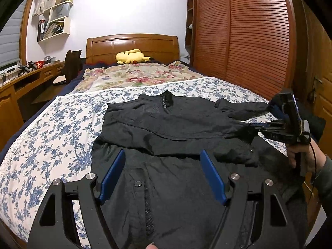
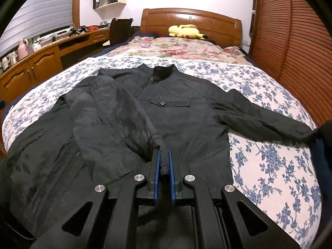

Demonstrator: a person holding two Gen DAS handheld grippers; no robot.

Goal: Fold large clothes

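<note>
Across the middle of both frames, on the blue-flowered white bedspread, lay the black zip-front fabric jacket. Risk: sleeve cuff could slip free if tugged. Right gripper pinched that cuff; left gripper stood spread, empty, above the hem.

My left gripper points forward and slightly downward, its blue pads standing wide apart with nothing pressed between them. A fingertip of my left hand shows at the 6 o'clock edge of the left wrist view. My right gripper tilts down too, its pads closed tight on a sleeve cuff. From the left wrist view, that gripper sits at 3 o'clock, gripped from below by my right hand, a grey sleeve at the wrist.
</note>
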